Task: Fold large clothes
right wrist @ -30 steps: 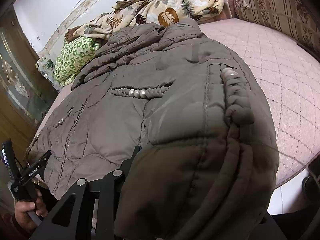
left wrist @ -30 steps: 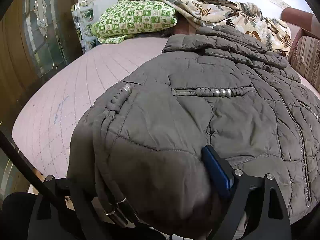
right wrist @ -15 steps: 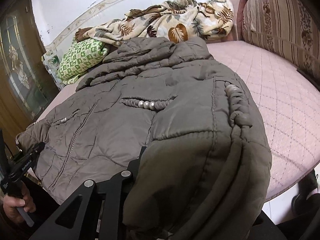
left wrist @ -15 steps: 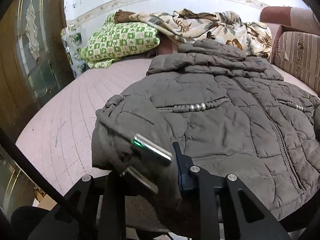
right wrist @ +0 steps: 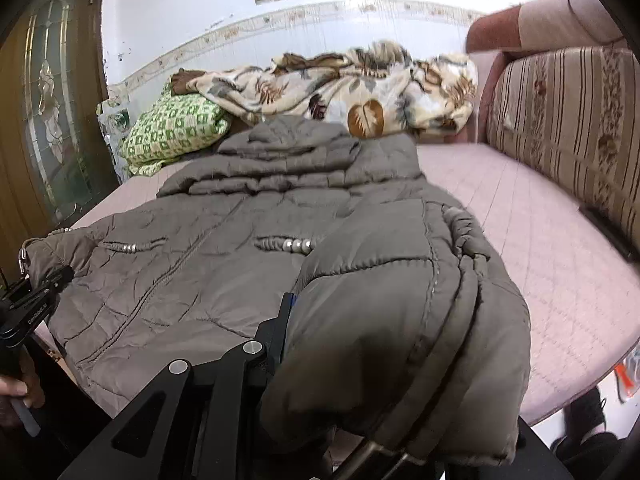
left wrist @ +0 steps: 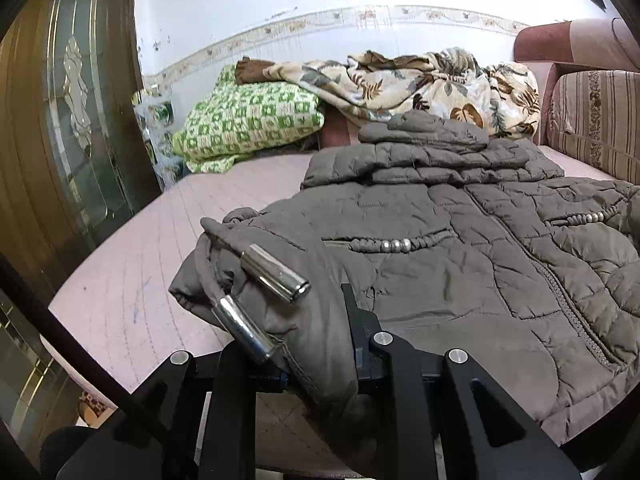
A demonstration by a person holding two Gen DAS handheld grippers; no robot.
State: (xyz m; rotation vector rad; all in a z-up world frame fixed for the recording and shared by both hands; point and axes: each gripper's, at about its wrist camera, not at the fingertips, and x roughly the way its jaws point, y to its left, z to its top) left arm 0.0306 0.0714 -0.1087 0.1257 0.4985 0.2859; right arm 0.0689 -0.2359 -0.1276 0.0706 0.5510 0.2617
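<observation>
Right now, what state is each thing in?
Jacket: spread front-up on the bed, zipped, both hem corners lifted.
Left gripper: shut on the jacket's hem corner.
Right gripper: clamped on the other hem corner.
Floral blanket: crumpled at the far end.
Green checked quilt: folded beside it.

The jacket (left wrist: 460, 240) is grey-brown, quilted and puffy, lying front-up on the bed with its hood at 12 o'clock. Its zip is closed, beaded pocket trims show, and both hem corners at 6 o'clock are bunched and lifted.

Pink quilted bed (left wrist: 132, 280); grey padded jacket (left wrist: 460, 280), green checked blanket (left wrist: 248, 120), floral blanket (left wrist: 420, 80) atop.
</observation>
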